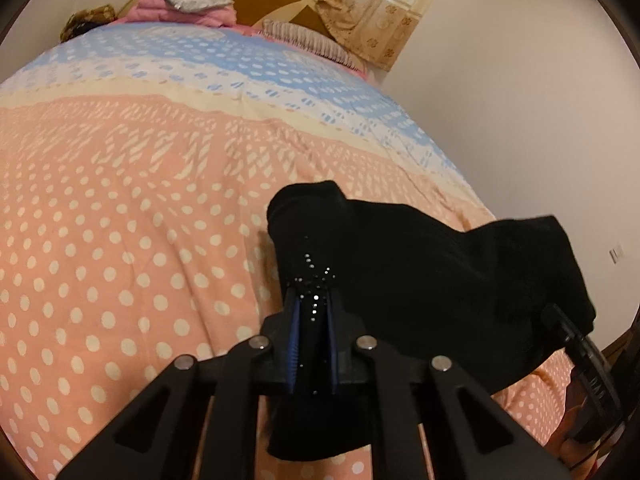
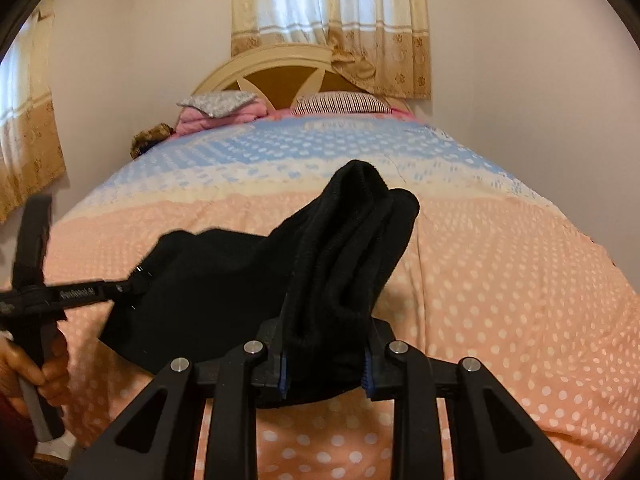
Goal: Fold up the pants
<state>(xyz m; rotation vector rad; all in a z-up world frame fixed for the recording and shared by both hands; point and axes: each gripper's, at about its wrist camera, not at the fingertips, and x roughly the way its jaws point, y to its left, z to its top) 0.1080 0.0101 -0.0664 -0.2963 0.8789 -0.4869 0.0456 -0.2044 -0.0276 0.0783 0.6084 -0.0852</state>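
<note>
Pants (image 1: 420, 280), black, hang as a slack span between both grippers above the dotted bedspread (image 1: 120, 240). Left gripper (image 1: 314, 312) is clenched on a thin fold studded with small sparkles; fabric runs from it toward 2 o'clock, to the right gripper (image 1: 560, 320) at the far corner. Right gripper (image 2: 326, 360) is clamped on a thick, ribbed bunch that stands up toward 12 o'clock; from there the cloth runs out toward 9 o'clock, where the left gripper (image 2: 136, 280) and the person's hand (image 2: 28, 372) show. Long axis: gripper to gripper, sagging mid-span. Neither hand is nearer; each holds an end. Likely next: lay it flat, keeping the span taut.
</note>
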